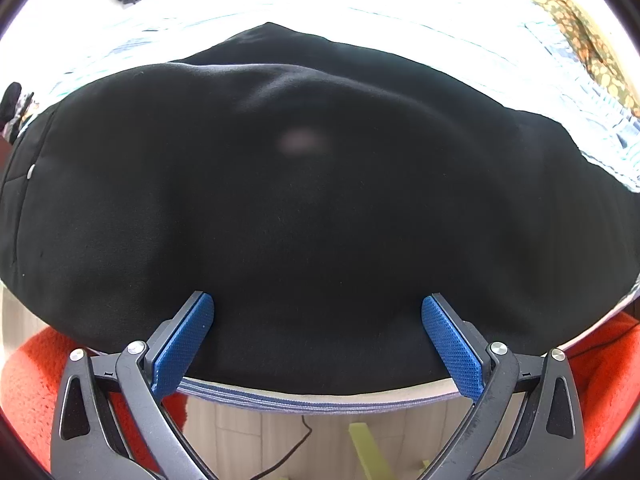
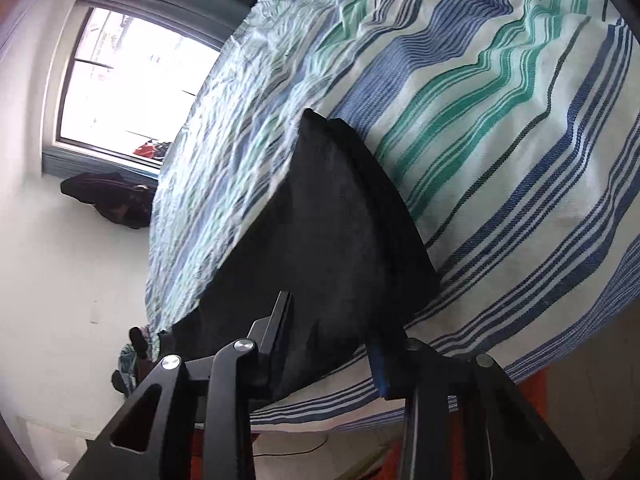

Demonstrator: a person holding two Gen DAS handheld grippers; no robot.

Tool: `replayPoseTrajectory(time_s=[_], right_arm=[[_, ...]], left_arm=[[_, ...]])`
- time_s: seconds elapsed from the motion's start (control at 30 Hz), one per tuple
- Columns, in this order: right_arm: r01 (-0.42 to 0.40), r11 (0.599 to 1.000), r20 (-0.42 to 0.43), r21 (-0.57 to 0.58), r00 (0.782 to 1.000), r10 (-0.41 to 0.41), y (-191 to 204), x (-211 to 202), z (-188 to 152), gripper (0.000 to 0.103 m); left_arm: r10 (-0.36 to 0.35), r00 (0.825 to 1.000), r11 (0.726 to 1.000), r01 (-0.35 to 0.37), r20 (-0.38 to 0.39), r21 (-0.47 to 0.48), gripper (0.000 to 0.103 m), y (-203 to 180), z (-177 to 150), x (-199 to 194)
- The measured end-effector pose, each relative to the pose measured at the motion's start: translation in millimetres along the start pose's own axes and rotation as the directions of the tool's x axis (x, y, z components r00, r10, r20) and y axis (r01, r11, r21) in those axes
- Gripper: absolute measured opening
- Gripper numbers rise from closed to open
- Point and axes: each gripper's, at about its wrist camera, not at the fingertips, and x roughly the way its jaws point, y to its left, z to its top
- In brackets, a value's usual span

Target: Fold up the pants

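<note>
The black fleece pants (image 1: 312, 200) lay partly folded on the striped bed (image 2: 500, 120); left tongs (image 1: 318, 312) stood apart, right tongs (image 2: 332, 340) clamped their edge.

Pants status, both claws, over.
Left claw open over black pants. Right claw closing around pants edge, grip unconfirmed. Striped bedsheet underneath, nothing blocking.

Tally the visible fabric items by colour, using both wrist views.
Black: 1, the pants
Striped blue, green and white: 1, the bedsheet
Orange: 1, the fleece
Olive floral: 1, the cloth
Total: 4
</note>
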Motion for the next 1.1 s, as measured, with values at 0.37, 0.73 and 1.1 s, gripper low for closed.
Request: replayPoseTrajectory(time_s=[0.37, 0.73, 1.1], right_arm=[[-0.005, 0.994, 0.112, -0.109, 0.994, 0.017, 23.0, -30.6, -1.6, 0.009], [-0.075, 0.965, 0.169, -0.253, 0.978, 0.120, 115.1, -64.6, -19.8, 0.010], [-0.336, 0.812, -0.044, -0.477, 0.932, 0.360, 345.0, -0.8, -103.5, 0.010]], left_arm=[[-0.068, 0.997, 0.997, 0.069, 0.022, -0.035, 0.101, 0.9, -2.1, -26.3], [-0.185, 0.981, 0.981, 0.188, 0.061, -0.039, 0.101, -6.1, -2.2, -43.4], [-0.223, 0.967, 0.951, 0.243, 0.125, -0.188, 0.100, 59.7, -3.7, -52.9]])
